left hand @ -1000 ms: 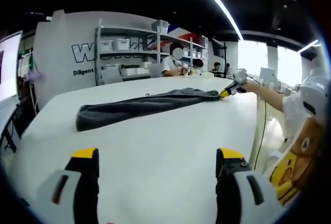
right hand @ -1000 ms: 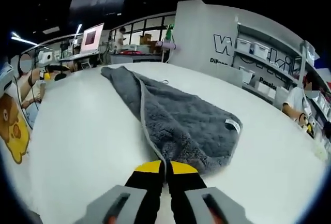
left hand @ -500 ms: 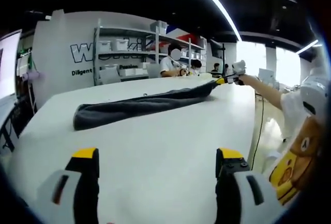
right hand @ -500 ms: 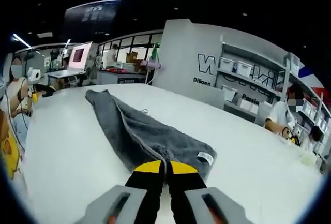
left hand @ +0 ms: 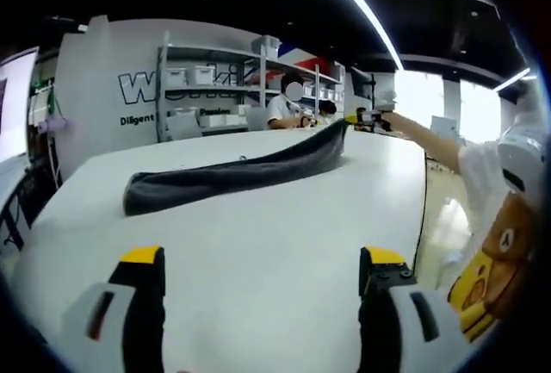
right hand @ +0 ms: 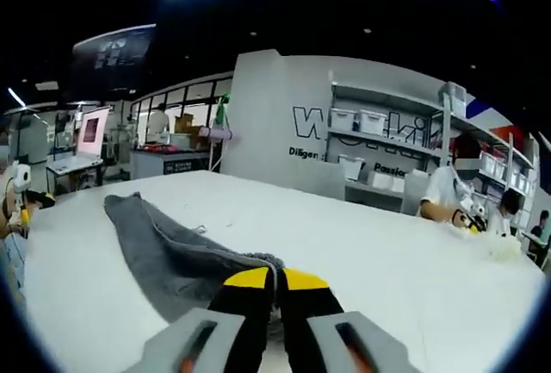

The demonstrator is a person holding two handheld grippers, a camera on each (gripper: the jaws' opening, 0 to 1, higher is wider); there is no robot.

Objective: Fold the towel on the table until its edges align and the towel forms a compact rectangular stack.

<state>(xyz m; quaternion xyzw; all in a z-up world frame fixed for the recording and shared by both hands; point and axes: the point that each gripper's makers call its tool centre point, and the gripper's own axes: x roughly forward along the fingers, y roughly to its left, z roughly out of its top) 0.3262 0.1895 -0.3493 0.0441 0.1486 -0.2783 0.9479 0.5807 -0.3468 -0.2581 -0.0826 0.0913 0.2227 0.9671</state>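
A long grey towel (left hand: 232,173) lies across the white table (left hand: 258,252), its far right end lifted off the surface. My right gripper (left hand: 360,117) is seen there from the side, shut on that raised corner. My left gripper (left hand: 261,263) hovers open over bare table, well short of the towel. In the right gripper view my right gripper (right hand: 275,280) pinches the towel (right hand: 164,248) corner between yellow-tipped fingers (right hand: 247,279), and the cloth trails away to the left.
Shelves with white bins (left hand: 202,73) and seated people (left hand: 286,106) are beyond the table's far edge. A sleeve with a bear print (left hand: 495,252) is at the right. A screen (right hand: 89,130) stands at far left.
My right gripper has risen and carried the towel corner up off the table, so that end now slopes upward. The left gripper has stayed put.
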